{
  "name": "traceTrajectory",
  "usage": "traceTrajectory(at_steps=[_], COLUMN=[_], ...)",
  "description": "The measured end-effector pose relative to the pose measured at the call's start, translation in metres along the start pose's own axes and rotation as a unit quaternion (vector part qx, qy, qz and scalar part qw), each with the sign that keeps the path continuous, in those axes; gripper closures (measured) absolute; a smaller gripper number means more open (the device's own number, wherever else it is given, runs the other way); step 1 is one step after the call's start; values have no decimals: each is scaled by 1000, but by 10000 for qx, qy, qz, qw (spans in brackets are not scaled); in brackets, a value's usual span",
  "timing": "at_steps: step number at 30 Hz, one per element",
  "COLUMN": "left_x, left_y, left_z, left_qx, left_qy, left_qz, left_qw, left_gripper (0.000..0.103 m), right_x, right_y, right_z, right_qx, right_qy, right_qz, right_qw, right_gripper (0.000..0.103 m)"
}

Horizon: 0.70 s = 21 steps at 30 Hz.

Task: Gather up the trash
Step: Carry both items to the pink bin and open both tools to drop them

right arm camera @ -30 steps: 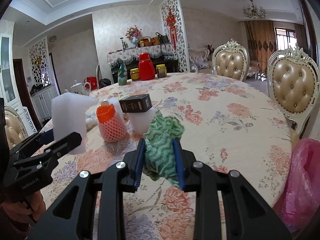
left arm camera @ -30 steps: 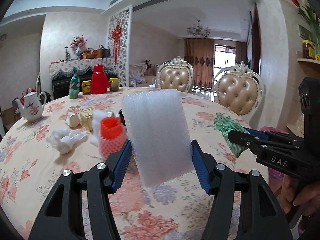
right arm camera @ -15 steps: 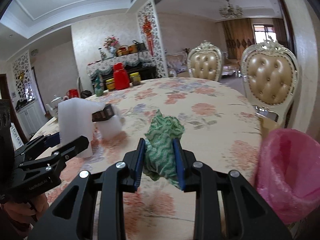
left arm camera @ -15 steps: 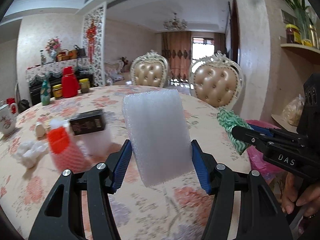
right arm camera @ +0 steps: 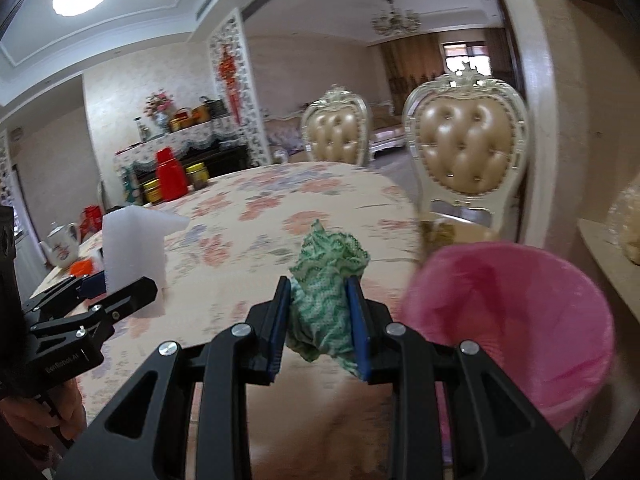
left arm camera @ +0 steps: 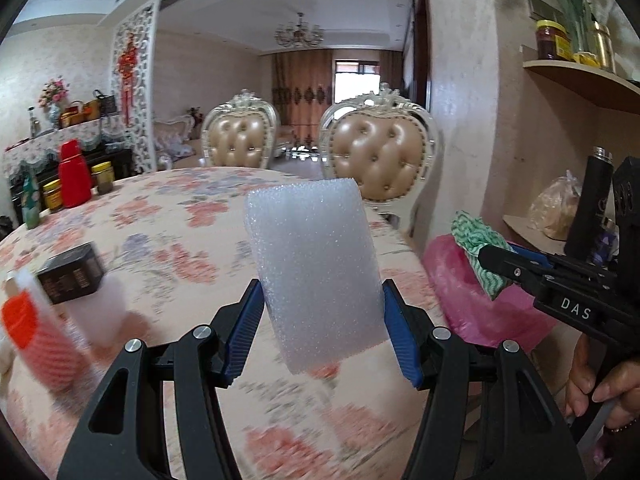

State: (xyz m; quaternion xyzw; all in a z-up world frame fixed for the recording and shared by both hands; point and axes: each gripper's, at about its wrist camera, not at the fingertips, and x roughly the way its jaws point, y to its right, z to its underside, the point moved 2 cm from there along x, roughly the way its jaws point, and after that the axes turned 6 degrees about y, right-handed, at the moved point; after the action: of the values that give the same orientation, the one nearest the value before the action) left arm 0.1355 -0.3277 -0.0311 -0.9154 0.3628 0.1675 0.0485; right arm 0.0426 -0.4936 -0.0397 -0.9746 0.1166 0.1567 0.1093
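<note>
The fingers of the left gripper (left arm camera: 322,320) are clamped on a white foam block (left arm camera: 316,268), and those of the right gripper (right arm camera: 320,320) are pinched tight on a crumpled green cloth (right arm camera: 326,280); both loads hang clear above the table (right arm camera: 288,200). Over the last second both hands have swung across the table toward its edge, so the pink-lined bin (right arm camera: 520,320), earlier only a sliver at the side, now fills the lower right of the right wrist view, just beside the green cloth. That puts both pieces of trash close to the drop; my judgement is that the cloth goes in first, as it is nearer the bin's mouth.

The foam block is a pale, finely pebbled slab with rounded corners, light and slightly squashed between the ribbed blue pads. The cloth is a soft, wavy-patterned wad bulging above and below the fingers. The bin liner is thin glossy plastic, loosely wrinkled. Left behind on the flowered tablecloth are an orange mesh sleeve (left arm camera: 28,332) and a dark box (left arm camera: 72,276), both blurred, so their exact make is uncertain.
</note>
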Motion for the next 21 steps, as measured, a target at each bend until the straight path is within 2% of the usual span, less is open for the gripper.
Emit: traceTrajectory(at_steps=[9,17,21], left_x=[51,92,114], left_y=[62,127,149], left_z=[-14,-25,-25], left_qx=[115,275,288], left_qy=[-66,-145,-297], left_qz=[851,1713,1975], left_qw=[9963,9847,9794], left_gripper=[46,46,46], right_x=[-14,-31,-35], right_y=[70,125,149], right_z=[0,4,8], right_qx=[255,542,731], right_qy=[87,105,96], right_qz=[834,1424,1576], right_qw=[9961,9883,9848], right_gripper=[75,74,74])
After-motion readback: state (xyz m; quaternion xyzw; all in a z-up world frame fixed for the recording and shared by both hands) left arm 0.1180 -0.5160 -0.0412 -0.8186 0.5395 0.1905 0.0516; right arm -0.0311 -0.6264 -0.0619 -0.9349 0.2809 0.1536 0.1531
